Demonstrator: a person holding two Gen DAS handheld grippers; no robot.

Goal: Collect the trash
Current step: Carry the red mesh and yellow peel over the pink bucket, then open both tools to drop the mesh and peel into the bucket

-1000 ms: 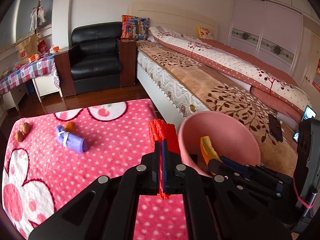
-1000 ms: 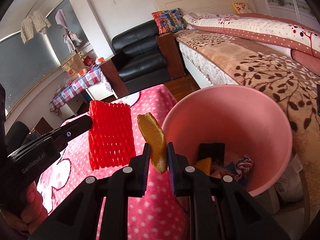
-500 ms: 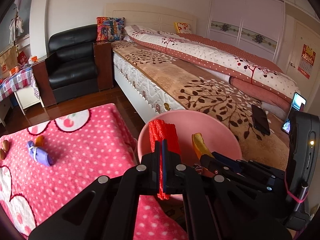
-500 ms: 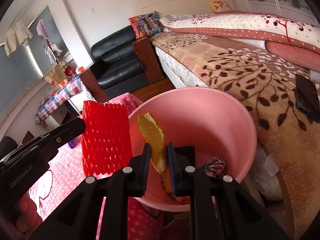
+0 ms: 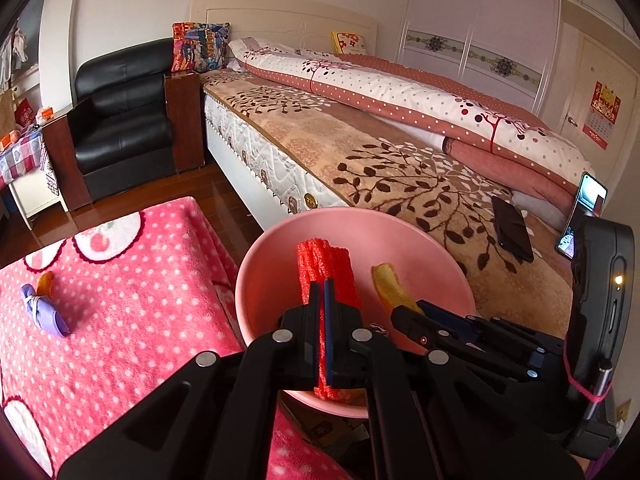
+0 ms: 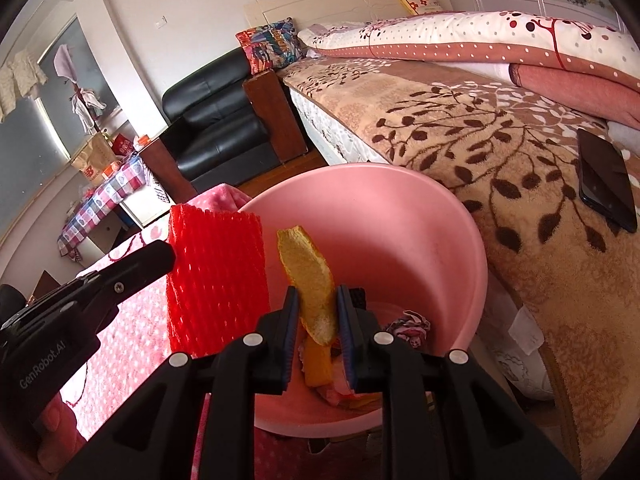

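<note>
My left gripper pinches red foam, my right peel, over the bin between pink-blanketed table and bed.

Left tool clamped shut, right tool slightly parted; both side by side.

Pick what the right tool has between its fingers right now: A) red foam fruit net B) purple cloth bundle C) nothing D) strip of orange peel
D: in the right wrist view the right tool is closed on a strip of orange peel over the pink bin; the red foam net is in the left tool, and the purple bundle lies on the pink dotted blanket.
</note>
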